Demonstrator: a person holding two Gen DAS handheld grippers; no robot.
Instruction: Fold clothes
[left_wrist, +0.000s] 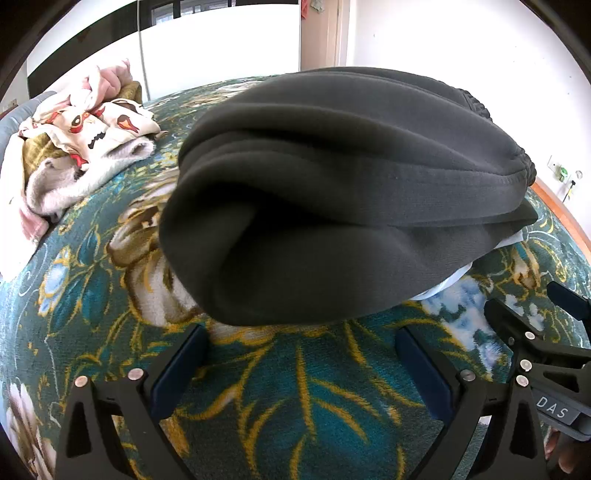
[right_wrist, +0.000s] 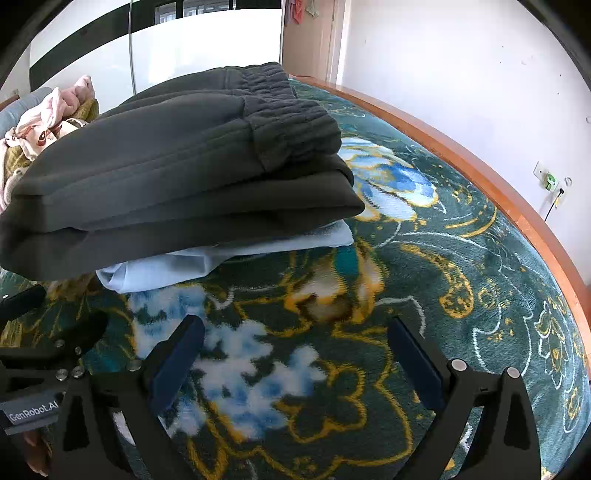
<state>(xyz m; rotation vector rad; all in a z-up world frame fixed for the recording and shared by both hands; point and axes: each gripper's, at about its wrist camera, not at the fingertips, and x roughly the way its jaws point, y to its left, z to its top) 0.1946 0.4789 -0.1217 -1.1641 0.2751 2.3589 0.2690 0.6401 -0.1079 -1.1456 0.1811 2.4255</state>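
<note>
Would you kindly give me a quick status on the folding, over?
Left gripper open, empty. Right gripper open, empty. Dark trousers folded, stacked on light blue garment. Unfolded pile waiting far left; nothing blocking.

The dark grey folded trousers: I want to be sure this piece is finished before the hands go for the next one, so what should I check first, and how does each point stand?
1. Dark grey trousers folded and lying on the pale blue garment: ok.
2. Left gripper open, nothing between its fingers: ok.
3. Right gripper open, nothing held: ok.
4. Both grippers clear of the stack, over the floral blanket: ok.
5. Unfolded patterned clothes waiting beyond the stack: ok.
6. Stack edges lined up: not ok; the blue piece juts out below.
</note>
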